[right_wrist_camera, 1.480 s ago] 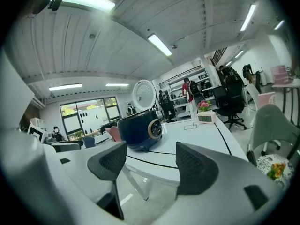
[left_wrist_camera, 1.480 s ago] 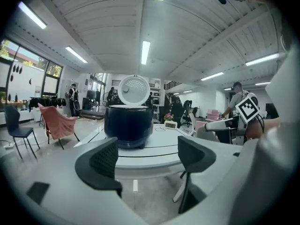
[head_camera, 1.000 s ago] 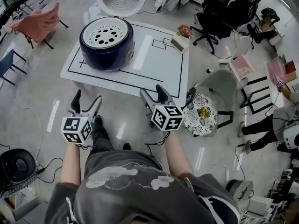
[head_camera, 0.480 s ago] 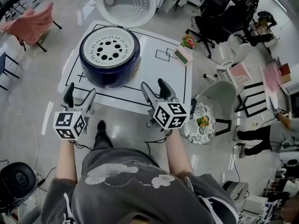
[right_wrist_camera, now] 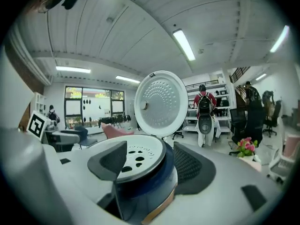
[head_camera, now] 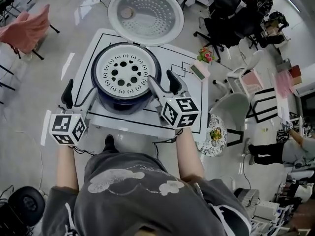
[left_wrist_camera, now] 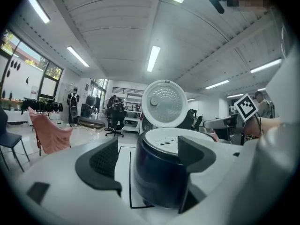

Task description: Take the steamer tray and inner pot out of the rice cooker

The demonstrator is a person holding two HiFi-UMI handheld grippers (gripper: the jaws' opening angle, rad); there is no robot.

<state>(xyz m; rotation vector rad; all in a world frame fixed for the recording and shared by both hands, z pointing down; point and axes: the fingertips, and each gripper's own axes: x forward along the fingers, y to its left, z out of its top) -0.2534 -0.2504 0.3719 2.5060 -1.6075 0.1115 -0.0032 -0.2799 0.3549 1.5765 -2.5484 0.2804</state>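
A dark blue rice cooker [head_camera: 126, 93] stands on a white table [head_camera: 170, 70] with its round lid [head_camera: 142, 14] swung up and back. A white steamer tray [head_camera: 125, 73] with round holes fills its mouth; the inner pot beneath is hidden. My left gripper [head_camera: 79, 96] is open at the cooker's near left side, apart from it. My right gripper [head_camera: 163, 85] is open at the cooker's near right rim. The left gripper view shows the cooker [left_wrist_camera: 161, 170] between open jaws. In the right gripper view the steamer tray [right_wrist_camera: 140, 158] lies between open jaws.
A small flower box [head_camera: 203, 63] sits at the table's far right corner. Black lines mark the tabletop. A round patterned stool [head_camera: 216, 132] and a white chair [head_camera: 236, 107] stand to the right. A pink-draped chair [head_camera: 27, 31] is at the far left. People and office chairs are behind.
Both grippers have moved forward to either side of the cooker. The head view has shifted closer, so the cooker now lies between the two grippers.
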